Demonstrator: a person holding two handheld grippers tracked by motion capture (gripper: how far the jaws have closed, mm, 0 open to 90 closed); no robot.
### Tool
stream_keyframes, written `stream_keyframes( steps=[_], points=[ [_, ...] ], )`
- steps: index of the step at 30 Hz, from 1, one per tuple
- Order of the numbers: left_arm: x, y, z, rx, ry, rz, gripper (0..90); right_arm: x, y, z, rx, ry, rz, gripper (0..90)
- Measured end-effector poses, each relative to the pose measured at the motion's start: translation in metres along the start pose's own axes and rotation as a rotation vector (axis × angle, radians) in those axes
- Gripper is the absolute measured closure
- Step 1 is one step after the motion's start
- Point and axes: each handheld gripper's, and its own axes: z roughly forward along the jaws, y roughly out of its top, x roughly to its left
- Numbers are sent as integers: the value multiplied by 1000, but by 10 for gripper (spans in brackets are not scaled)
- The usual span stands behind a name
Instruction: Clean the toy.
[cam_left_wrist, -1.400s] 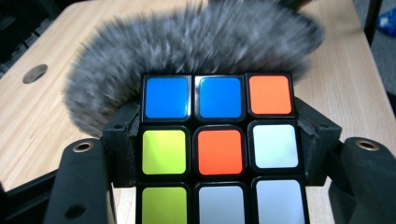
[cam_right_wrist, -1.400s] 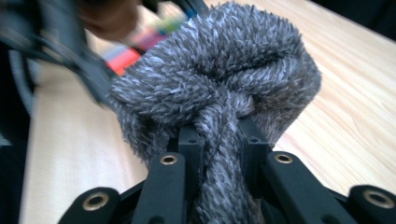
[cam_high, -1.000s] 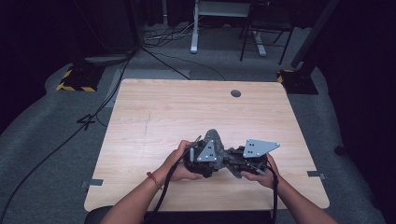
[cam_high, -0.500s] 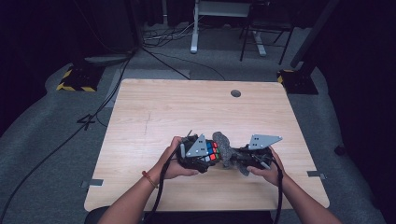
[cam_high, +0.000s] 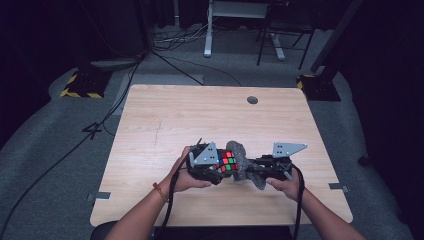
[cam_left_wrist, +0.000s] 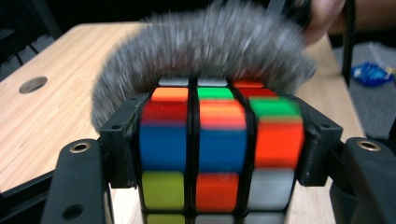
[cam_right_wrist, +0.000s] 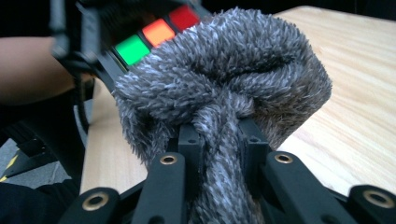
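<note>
Your left gripper (cam_high: 216, 167) has its fingers (cam_left_wrist: 122, 140) clamped on opposite sides of the puzzle cube (cam_left_wrist: 215, 144), which sits squarely between them just above the near part of the tabletop (cam_high: 210, 120); their hold has just loosened a little with the cube still between them, so watch that grip; your right gripper (cam_right_wrist: 218, 140) has its fingers (cam_right_wrist: 191, 144) pinched narrow on a gathered tail of the grey fuzzy cloth (cam_right_wrist: 224, 88), whose loose bulk balloons out ahead of them. In the high view the cloth (cam_high: 241, 161) lies directly between your two hands, pressed against the cube's (cam_high: 227, 163) right-hand face, so both tools meet nose to nose along one line across the tabletop. From the left gripper view the cloth (cam_left_wrist: 205, 51) arches over the cube's far edge, touching it. The relation that matters: the cloth lies straight ahead of the left fingers, beyond the cube, and its bunched tail runs back along the right gripper's own axis; the right hand (cam_high: 287, 184) is the one carrying the cloth, so any wiping stroke looks like its job, with the left hand (cam_high: 187, 175) merely steadying the cube.
</note>
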Motion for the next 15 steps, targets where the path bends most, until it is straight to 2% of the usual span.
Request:
stream_keyframes(
  steps=[2, 3, 4, 8, 10, 14, 15],
  points=[
    [-3, 0, 5, 44, 11, 29, 328, 3, 4, -2, -23, 22, -11, 764],
    [-5, 0, 8, 62, 23, 41, 329, 7, 7, -1, -13, 3, -37, 765],
    [-6, 0, 10, 79, 16, 46, 329, 11, 9, 0, 10, -23, -75, 764],
    [-9, 1, 17, 137, 18, 81, 333, 18, 12, 1, 41, -46, -126, 764],
    [-10, 1, 17, 148, 21, 89, 335, 19, 13, 2, 43, -44, -136, 765],
    [-8, 2, 13, 134, 23, 86, 336, 18, 11, 5, 99, -103, -161, 766],
    [-7, 2, 11, 128, 25, 84, 336, 15, 10, 6, 115, -110, -149, 766]
  ],
)
